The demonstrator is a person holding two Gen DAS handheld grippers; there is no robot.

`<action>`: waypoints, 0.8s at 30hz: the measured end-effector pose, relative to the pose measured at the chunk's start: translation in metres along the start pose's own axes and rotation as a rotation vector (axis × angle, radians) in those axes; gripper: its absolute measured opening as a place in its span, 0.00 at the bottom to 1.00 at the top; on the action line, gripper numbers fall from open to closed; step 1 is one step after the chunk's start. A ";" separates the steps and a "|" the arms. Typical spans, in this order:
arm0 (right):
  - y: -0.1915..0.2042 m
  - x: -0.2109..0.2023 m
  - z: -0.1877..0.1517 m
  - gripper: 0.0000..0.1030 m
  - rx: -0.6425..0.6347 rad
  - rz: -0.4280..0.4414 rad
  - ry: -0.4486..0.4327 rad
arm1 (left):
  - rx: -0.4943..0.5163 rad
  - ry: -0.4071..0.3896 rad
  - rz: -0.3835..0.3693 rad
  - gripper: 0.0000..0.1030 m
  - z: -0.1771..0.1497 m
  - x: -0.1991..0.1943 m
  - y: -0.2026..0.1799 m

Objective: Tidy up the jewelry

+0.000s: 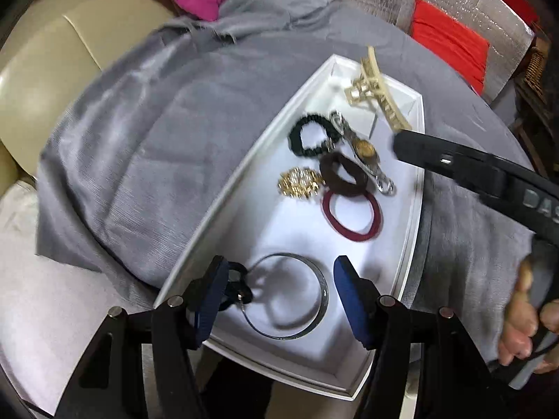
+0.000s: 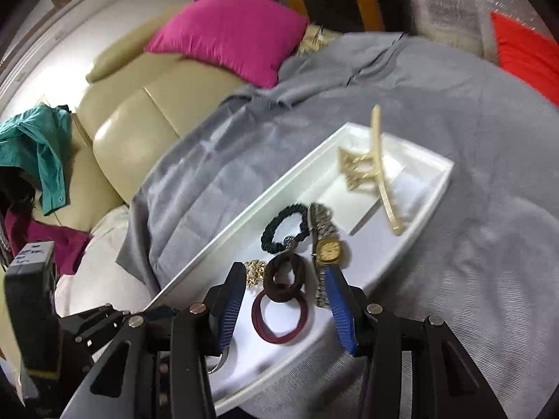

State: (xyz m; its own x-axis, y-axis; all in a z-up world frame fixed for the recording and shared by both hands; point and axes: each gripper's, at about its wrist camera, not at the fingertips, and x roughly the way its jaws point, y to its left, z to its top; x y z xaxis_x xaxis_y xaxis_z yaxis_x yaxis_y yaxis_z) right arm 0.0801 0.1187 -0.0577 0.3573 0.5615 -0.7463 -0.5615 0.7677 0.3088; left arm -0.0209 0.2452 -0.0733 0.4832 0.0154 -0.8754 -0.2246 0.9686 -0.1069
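The white tray (image 2: 433, 188) sits on the grey cloth (image 2: 454, 104), and everything is gathered inside it. At the tray's 12 o'clock end, a cream claw clip (image 2: 379, 178) stands tilted on a white card. Toward the centre there's a black scrunchie (image 2: 276, 230) lying just beside a gold-faced watch (image 2: 328, 248), the 2 touching at the scrunchie's rim. Below them a brown hair tie (image 2: 283, 284) overlaps the top of a maroon hair band (image 2: 279, 321), with a gold brooch (image 2: 255, 272) at the brown tie's 9 o'clock.

Right gripper (image 2: 283, 303) hangs over this cluster, jaws apart and empty; the brown tie and maroon band lie in the gap between the blue pads (image 2: 230, 310), neither pad pressing on them. The watch strap runs just beside the 3 o'clock pad; whether they touch, I can't tell.

Down at the 6 o'clock end, the left gripper (image 1: 279, 300) hovers with jaws spread wide, nothing clamped. A silver bangle (image 1: 323, 300) lies flat on the tray floor between its fingers, and a small black hair tie (image 1: 241, 289) sits right by the 9 o'clock finger, partly hidden behind it.

Around the tray: a beige sofa (image 2: 139, 111), a magenta cushion (image 2: 230, 35) at 11 o'clock, a red cushion (image 2: 527, 56) at 2 o'clock.
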 end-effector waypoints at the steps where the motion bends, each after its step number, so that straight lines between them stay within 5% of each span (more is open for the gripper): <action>1: 0.000 -0.008 -0.001 0.49 -0.003 -0.007 -0.015 | 0.008 -0.024 0.016 0.62 -0.001 -0.005 -0.002; 10: 0.012 -0.078 -0.027 0.49 -0.005 -0.044 -0.132 | 0.034 -0.244 0.177 0.72 -0.010 -0.071 -0.009; 24: 0.059 -0.155 -0.069 0.56 -0.008 -0.075 -0.224 | 0.044 -0.391 0.356 0.87 -0.033 -0.160 -0.010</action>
State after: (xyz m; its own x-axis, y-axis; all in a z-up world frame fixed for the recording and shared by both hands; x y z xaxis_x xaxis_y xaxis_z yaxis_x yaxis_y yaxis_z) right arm -0.0600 0.0560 0.0353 0.5543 0.5584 -0.6172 -0.5327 0.8078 0.2524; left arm -0.1242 0.2246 0.0527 0.6647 0.4289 -0.6117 -0.4010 0.8957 0.1923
